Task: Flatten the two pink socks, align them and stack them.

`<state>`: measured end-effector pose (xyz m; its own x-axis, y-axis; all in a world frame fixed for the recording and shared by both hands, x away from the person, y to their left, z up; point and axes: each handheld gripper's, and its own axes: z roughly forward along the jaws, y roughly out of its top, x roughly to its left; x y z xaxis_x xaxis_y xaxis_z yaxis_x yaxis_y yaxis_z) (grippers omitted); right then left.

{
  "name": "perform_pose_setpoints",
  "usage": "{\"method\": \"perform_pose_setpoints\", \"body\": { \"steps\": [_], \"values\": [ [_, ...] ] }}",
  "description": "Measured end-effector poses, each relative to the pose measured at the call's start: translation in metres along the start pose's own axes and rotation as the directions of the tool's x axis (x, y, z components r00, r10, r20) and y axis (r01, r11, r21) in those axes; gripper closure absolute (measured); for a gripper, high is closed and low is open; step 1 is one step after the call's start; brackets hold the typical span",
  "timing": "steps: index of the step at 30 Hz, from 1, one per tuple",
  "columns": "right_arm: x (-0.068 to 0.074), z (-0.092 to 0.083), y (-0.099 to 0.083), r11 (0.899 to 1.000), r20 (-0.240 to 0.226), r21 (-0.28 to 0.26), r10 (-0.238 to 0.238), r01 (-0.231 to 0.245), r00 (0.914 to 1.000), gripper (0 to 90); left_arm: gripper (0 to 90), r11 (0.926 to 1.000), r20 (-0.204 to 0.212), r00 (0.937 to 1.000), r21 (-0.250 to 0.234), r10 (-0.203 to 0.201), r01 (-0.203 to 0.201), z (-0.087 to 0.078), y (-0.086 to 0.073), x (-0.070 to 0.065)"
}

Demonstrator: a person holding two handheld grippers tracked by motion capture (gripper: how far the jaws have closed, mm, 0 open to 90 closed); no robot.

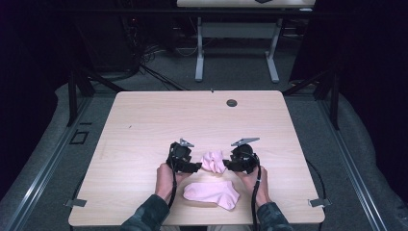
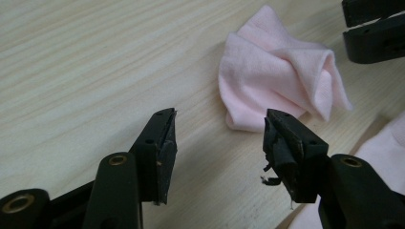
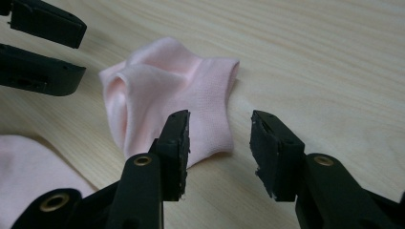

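We are seeing the flat pink sock running off the right edge in the left gripper view, and off the left edge in the right gripper view. Part of the crumpled pink sock is lying hidden behind a black jaw there. In the high view, the person's sleeves are getting cut by the bottom edge.

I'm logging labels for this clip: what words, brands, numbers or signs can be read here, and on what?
None: no readable text on the crumpled sock, the flat sock, the table, or either tool, left or right.
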<state>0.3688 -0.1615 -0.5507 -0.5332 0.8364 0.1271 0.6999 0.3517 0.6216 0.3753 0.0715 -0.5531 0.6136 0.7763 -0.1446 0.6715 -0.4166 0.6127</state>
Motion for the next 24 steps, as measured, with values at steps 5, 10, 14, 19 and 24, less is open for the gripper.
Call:
{"method": "perform_pose_setpoints", "body": {
  "steps": [5,10,14,19,24],
  "values": [
    [0.002,0.015,-0.003,1.0,0.011,0.01,-0.006,0.006,0.9999,63.4,54.2,0.9991,-0.019,0.9992,0.024,0.034,-0.033,0.01,0.003,-0.007],
    [0.006,0.019,-0.005,1.0,0.025,0.019,-0.025,0.025,0.9994,68.4,61.4,0.9966,-0.048,0.9961,0.039,0.074,-0.073,0.016,0.003,-0.013],
    [0.006,0.018,-0.005,0.999,0.03,0.028,-0.039,0.038,0.9988,74.6,69.3,0.9946,-0.056,0.994,0.05,0.094,-0.091,0.02,0.003,-0.016],
    [0.008,0.02,-0.008,1.0,0.013,-0.001,-0.027,0.027,0.9996,81.1,83.6,0.9918,-0.086,0.9884,0.038,0.125,-0.122,0.022,0.003,-0.021],
    [0.009,0.019,-0.009,1.0,0.009,-0.007,-0.024,0.024,0.9997,82.3,88.2,0.992,-0.079,0.989,0.024,0.125,-0.124,0.02,0.001,-0.019]
  ]
}}
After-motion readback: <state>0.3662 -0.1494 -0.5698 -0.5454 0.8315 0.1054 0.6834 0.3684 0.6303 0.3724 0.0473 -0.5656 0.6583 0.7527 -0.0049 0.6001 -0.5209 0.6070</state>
